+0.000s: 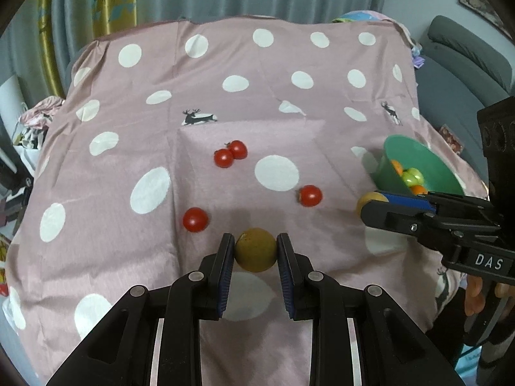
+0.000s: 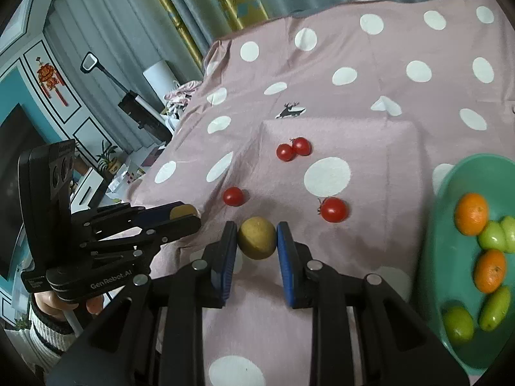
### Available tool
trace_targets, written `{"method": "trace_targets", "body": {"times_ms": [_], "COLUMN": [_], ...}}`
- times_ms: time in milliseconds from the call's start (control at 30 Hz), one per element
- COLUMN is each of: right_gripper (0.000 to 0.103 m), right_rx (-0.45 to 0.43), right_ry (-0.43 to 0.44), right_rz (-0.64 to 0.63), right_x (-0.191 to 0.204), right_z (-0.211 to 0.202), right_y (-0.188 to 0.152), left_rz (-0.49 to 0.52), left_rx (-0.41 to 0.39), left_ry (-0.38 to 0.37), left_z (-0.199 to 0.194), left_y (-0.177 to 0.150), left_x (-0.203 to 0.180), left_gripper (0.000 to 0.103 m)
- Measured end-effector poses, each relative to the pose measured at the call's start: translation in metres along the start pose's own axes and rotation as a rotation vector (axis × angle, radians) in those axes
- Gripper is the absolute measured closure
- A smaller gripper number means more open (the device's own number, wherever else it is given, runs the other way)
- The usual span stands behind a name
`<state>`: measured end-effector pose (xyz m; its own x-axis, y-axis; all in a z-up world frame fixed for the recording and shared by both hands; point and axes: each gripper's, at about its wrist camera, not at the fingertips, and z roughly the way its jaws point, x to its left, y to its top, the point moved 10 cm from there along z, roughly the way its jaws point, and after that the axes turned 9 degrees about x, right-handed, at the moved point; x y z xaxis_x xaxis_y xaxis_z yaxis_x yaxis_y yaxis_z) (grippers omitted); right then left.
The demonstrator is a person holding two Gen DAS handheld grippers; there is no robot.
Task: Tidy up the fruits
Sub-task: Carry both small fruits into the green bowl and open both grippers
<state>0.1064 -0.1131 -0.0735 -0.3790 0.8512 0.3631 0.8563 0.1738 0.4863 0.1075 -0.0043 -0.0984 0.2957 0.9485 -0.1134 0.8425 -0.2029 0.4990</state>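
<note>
My left gripper (image 1: 256, 249) is shut on a round brown-yellow fruit (image 1: 256, 250) above the pink dotted cloth (image 1: 161, 148). My right gripper (image 2: 257, 237) is shut on a second brown-yellow fruit (image 2: 257, 238); in the left wrist view it holds that fruit (image 1: 370, 200) just in front of the green bowl (image 1: 415, 157). The bowl (image 2: 447, 225) holds oranges (image 2: 471, 214) and green fruits (image 2: 495, 236). Several red tomatoes lie on the cloth: a pair (image 1: 231, 153), one at the left (image 1: 195, 219), one at the right (image 1: 310, 195).
Curtains hang behind the covered table. A grey armchair (image 1: 463, 64) stands at the right. Clutter and a cabinet (image 2: 45, 103) lie off the table's left edge. The cloth shows a raised square fold (image 1: 251, 128) in the middle.
</note>
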Motion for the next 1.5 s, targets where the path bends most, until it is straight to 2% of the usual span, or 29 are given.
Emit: {"method": "trace_targets", "body": {"times_ms": [367, 933, 1267, 1500], "right_gripper": [0.077, 0.077, 0.077, 0.077], "right_rx": [-0.078, -0.194, -0.228, -0.233], "right_ry": [-0.036, -0.108, -0.142, -0.143], "right_rz": [0.051, 0.178, 0.260, 0.296], "right_x": [-0.023, -0.091, -0.130, -0.148], "right_z": [-0.043, -0.097, -0.119, -0.124], "right_y": [-0.010, -0.025, -0.040, -0.051], "left_rz": [0.028, 0.174, 0.294, 0.352], "left_rx": [-0.042, -0.074, -0.033, 0.012], "left_ry": [-0.018, -0.112, -0.180, -0.196], "left_z": [-0.019, -0.023, -0.003, 0.016], "left_y": [0.004, 0.039, 0.053, 0.051], "left_x": [-0.023, -0.110, -0.176, -0.208], "left_gripper": [0.076, 0.076, 0.076, 0.076]}}
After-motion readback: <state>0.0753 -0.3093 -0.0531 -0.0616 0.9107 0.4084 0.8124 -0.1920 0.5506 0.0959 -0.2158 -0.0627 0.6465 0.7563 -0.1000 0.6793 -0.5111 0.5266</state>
